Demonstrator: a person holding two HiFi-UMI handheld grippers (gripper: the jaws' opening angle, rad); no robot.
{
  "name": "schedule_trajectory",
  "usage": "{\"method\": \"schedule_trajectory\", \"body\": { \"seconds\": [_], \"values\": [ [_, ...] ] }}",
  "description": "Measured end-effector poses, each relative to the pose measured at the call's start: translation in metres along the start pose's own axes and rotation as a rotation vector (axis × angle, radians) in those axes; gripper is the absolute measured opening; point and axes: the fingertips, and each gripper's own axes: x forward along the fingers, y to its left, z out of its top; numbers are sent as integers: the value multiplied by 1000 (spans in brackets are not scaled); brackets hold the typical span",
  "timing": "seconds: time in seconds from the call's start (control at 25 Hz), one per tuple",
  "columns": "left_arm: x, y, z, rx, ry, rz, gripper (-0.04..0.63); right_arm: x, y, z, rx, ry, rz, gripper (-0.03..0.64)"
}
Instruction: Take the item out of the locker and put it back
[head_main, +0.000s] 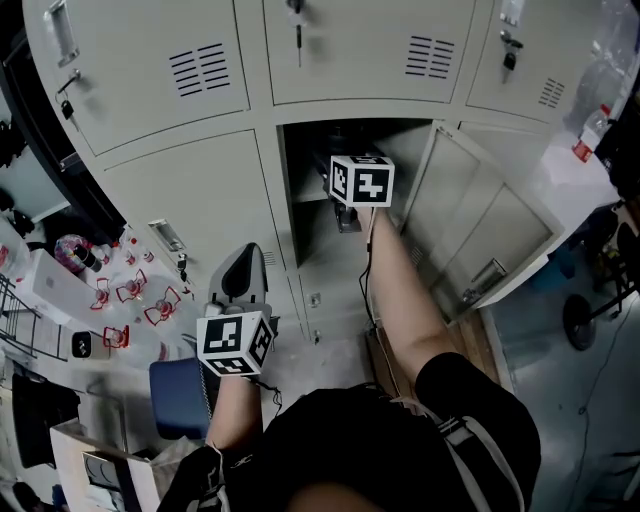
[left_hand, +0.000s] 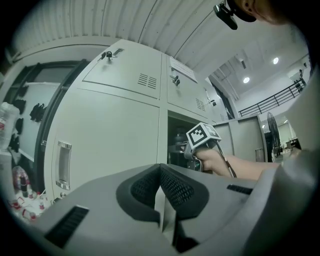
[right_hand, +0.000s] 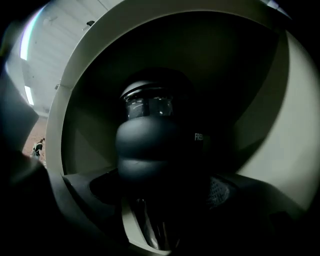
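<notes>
left claw (left_hand: 161, 194) pinched shut on nothing, held low outside the locker (head_main: 312, 225). right claw (right_hand: 160, 200) reaches inside the open compartment, gripping the dark bottle (right_hand: 147, 142) there.

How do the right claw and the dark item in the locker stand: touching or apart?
Cannot tell. The right gripper view shows the dark item between the jaws of the right claw, but the shadow inside the locker hides any contact or gap.
</notes>
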Motion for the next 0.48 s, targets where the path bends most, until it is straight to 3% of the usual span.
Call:
{"method": "schedule_trajectory", "body": {
  "seconds": [0.28,0.48],
  "values": [
    [3,5,-1,-2,0,10,12,0,1,-1,2,3,31,434],
    [8,0,-2,-4,3,2,12,-13,5,3,175,40,110,434]
  ]
}}
